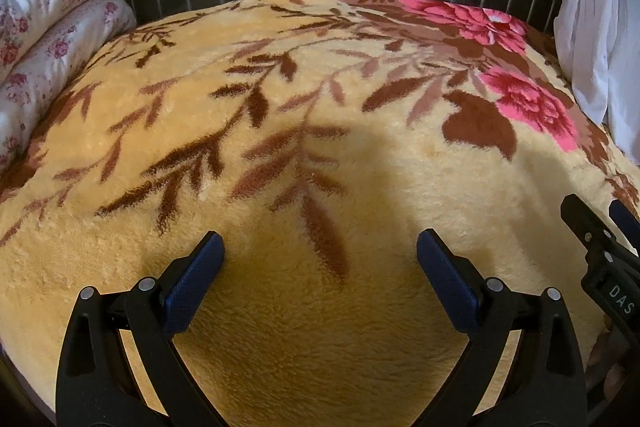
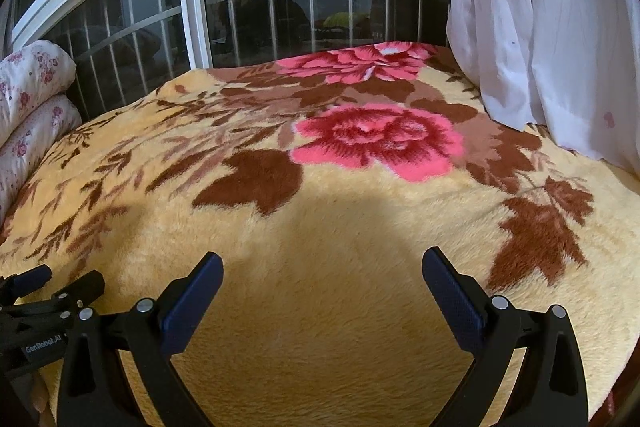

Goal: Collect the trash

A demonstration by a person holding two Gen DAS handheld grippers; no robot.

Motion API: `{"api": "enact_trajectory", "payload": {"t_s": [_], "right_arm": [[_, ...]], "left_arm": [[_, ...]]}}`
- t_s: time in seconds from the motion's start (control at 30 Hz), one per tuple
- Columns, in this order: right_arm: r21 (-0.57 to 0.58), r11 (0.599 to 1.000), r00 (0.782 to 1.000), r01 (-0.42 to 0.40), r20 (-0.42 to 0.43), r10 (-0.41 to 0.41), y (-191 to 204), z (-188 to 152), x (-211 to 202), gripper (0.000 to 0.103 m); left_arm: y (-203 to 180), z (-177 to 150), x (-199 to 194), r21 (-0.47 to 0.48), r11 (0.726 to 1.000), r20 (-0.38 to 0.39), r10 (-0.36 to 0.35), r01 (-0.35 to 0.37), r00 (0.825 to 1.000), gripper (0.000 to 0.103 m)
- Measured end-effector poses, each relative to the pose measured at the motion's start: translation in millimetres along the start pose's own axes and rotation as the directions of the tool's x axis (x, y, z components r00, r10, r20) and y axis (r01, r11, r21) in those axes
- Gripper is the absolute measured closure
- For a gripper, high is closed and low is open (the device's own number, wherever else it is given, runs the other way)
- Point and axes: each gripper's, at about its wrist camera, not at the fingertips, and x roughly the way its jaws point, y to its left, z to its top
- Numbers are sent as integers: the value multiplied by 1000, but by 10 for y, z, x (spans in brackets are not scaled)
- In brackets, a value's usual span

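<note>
- Left tongs (image 1: pixel 320 247): spread wide, nothing held, poised over the plush blanket (image 1: pixel 280 131).
- Right tongs (image 2: pixel 322 261): likewise wide, nothing gripped.
- Trash: none seen on the bed; location, handling and grip point cannot be judged.

Each gripper (image 1: pixel 320 247) (image 2: pixel 322 263) is black plastic — blue textured pads, silver pivot screws, white lettering.

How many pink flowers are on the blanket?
2. One flower is in the middle of the blanket; the other flower is farther back by the window. The curtain may hide more.
</note>
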Motion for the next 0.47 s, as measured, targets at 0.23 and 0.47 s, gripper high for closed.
{"api": "enact_trajectory", "payload": {"t_s": [0.23, 0.47], "right_arm": [[4, 1000, 1000, -5, -3, 5, -3, -3, 7, 5], [1, 1000, 1000, -5, -6, 5, 3, -13, 13, 5]], "left_arm": [[-3, -5, -5, 1, 1000, 15, 15, -15, 1000, 9], [54, -14, 40, -32, 999, -14, -22, 22, 1000, 9]]}}
